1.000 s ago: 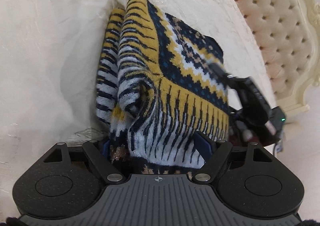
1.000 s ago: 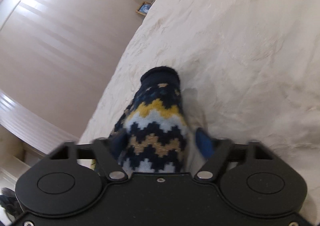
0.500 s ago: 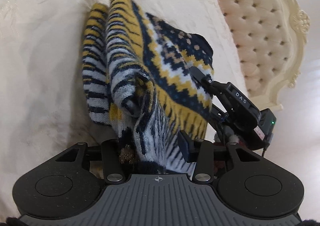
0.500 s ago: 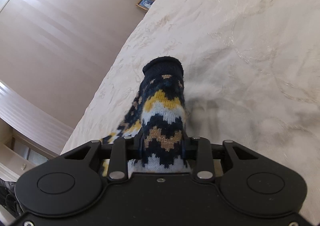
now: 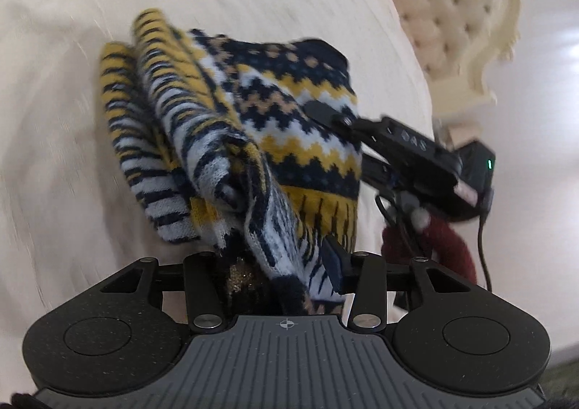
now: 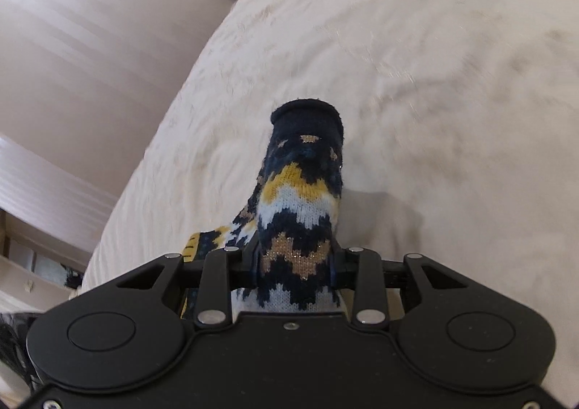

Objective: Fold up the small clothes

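Both my tongs, left gripper (image 5: 278, 264) and right gripper (image 6: 295, 264), clamp the knit sweater (image 5: 253, 141) above the bedspread (image 5: 54, 119); folding barely begun.

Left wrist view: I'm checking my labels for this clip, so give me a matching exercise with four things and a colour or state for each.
Things:
1. knitted garment
2. headboard
3. bedspread
4. right gripper

Descriptions:
A. plain cream, under the knitwear
B. tufted with buttons
C. navy, yellow and white pattern
D. black, closed on the knit's far edge

Pairs: 1-C, 2-B, 3-A, 4-D
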### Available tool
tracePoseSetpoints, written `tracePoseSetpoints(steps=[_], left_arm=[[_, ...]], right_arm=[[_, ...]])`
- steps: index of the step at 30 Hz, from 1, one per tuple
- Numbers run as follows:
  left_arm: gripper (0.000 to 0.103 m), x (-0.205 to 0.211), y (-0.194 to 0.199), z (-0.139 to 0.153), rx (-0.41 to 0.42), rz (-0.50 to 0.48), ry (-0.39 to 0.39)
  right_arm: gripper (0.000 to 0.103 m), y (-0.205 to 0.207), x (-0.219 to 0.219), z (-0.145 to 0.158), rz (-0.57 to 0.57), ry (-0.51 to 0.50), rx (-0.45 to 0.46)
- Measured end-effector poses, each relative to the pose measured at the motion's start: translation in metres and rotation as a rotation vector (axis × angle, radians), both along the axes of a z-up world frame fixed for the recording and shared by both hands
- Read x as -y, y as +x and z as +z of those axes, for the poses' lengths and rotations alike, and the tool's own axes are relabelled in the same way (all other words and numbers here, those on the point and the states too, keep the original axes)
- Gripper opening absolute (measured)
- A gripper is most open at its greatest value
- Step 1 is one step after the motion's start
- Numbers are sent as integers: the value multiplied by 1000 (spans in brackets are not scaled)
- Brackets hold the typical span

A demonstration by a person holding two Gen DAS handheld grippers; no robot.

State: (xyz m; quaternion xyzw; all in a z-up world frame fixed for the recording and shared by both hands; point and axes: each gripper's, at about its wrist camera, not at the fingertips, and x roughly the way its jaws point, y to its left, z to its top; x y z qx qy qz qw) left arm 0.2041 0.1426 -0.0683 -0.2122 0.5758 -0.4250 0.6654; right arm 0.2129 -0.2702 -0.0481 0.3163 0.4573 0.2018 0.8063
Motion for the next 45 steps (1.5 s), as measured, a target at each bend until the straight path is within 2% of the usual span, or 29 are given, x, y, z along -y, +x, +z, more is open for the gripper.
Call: tracePoseSetpoints(steps=[2, 3, 4, 6, 9, 10, 13, 17, 21, 25, 27, 29, 32, 35, 37, 39, 42, 44, 45], left_arm=[[44, 2, -14, 0, 8, -45, 31], [44, 3, -22, -2, 30, -58, 76], [49, 3, -28, -4, 55, -59, 125], [52, 1, -39, -10, 115, -49, 253], [53, -2, -51, -11, 195, -26, 364], [53, -2, -53, -6, 225, -18, 379], [56, 0, -66, 15, 347, 31, 383], [57, -2, -91, 36, 462, 95, 346], [61, 0, -100, 51, 565, 220, 316], [66, 7, -92, 55, 605, 292, 300], [66, 12, -88, 53, 633, 316, 337], [66, 15, -82, 47, 643, 338, 378], [66, 16, -71, 28, 615, 360, 422], [67, 10, -62, 4, 538, 337, 523], [70, 6, -57, -6, 489, 337, 534], [75, 4, -56, -7, 481, 347, 541], [77, 4, -59, -7, 497, 342, 558], [78, 7, -61, -7, 514, 338, 569], [79, 6, -62, -8, 517, 338, 571]], right_arm=[[45, -11, 1, 2, 18, -21, 15], [45, -17, 2, 1, 18, -39, 22], [47, -21, 3, -1, 9, -55, 20], [50, -30, 4, -6, -21, -111, 23], [55, -38, 5, -7, -78, -194, 50], [59, -44, 5, -5, -95, -212, 63], [60, -58, 10, 1, -124, -253, 99], [60, -79, 18, 13, -159, -255, 148], [61, -97, 20, 20, -202, -256, 187], [62, -114, 17, 22, -219, -266, 215], [64, -121, 14, 22, -215, -276, 224], [70, -127, 11, 20, -213, -282, 231], [70, -134, 6, 16, -200, -308, 249], [72, -140, 2, 13, -191, -348, 260], [75, -139, 1, 11, -191, -359, 261], [80, -137, -1, 9, -187, -365, 257], [84, -134, -5, 4, -161, -385, 229], [96, -127, -10, -7, -127, -414, 157], [99, -122, -11, -13, -114, -417, 116]])
